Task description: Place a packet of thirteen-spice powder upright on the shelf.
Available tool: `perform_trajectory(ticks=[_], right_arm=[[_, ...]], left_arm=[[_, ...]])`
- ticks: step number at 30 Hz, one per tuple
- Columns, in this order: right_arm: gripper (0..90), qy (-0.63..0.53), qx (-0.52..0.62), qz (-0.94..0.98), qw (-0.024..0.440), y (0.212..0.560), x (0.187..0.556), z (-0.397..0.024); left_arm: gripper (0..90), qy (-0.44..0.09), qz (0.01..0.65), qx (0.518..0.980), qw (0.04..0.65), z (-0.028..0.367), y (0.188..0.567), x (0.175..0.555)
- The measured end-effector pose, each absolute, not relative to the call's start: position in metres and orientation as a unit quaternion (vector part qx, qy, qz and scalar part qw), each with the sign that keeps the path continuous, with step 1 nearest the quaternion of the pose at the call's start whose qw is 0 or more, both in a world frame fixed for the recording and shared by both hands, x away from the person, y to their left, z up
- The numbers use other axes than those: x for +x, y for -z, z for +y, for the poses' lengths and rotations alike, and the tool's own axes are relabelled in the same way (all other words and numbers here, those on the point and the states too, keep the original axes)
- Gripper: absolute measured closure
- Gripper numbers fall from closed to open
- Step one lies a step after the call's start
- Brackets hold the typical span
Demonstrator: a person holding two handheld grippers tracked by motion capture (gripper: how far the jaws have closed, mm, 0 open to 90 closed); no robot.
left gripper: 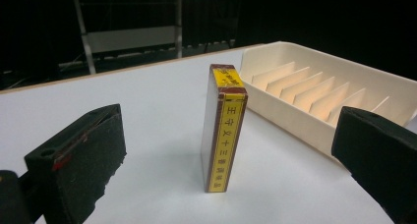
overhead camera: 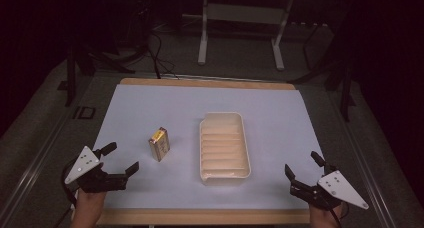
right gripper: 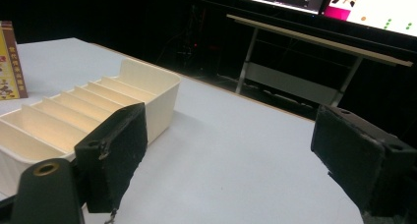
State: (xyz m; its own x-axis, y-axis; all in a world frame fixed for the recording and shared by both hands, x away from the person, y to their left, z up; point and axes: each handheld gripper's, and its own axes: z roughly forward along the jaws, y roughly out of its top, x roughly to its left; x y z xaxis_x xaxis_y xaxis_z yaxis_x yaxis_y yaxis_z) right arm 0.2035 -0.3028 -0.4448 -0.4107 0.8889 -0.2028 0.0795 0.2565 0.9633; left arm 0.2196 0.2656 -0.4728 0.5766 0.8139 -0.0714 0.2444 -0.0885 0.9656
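A small brown and yellow box (overhead camera: 159,144) stands upright on the white mat (overhead camera: 150,108), left of a cream tray (overhead camera: 246,148) with several dividers. My left gripper (overhead camera: 121,159) sits near the mat's front left, open, its jaws pointing at the box a short way off. In the left gripper view the box (left gripper: 223,130) stands between and beyond the two black pads (left gripper: 83,160), with the tray (left gripper: 295,126) to its right. My right gripper (overhead camera: 302,164) rests at the front right, open and holding nothing. From the right gripper view, the tray (right gripper: 162,94) lies left and the box (right gripper: 10,62) at the far left edge.
The mat covers a wooden table (overhead camera: 205,216) whose edge shows at front and back. Behind it stands a metal frame with legs (overhead camera: 202,38) and cables on the floor. A lit monitor (right gripper: 344,0) glows behind a far table in the right gripper view.
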Motion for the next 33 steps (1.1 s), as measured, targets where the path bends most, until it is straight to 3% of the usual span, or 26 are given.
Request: perform_trajectory(ticks=[13, 19, 33], right_arm=[[13.9, -0.488, 0.341, 0.696, 0.401, 0.449, 0.198, -0.301], [13.9, -0.481, 0.34, 0.703, 0.398, 0.45, 0.197, -0.3], [13.9, -0.471, 0.32, 0.731, 0.376, 0.454, 0.2, -0.293]], left_arm=[[0.0, -0.22, 0.402, 0.677, 0.576, 0.257, 0.454, 0.222], [0.0, -0.187, 0.391, 0.736, 0.52, 0.254, 0.438, 0.232], [0.0, -0.153, 0.417, 0.801, 0.401, 0.248, 0.42, 0.241]])
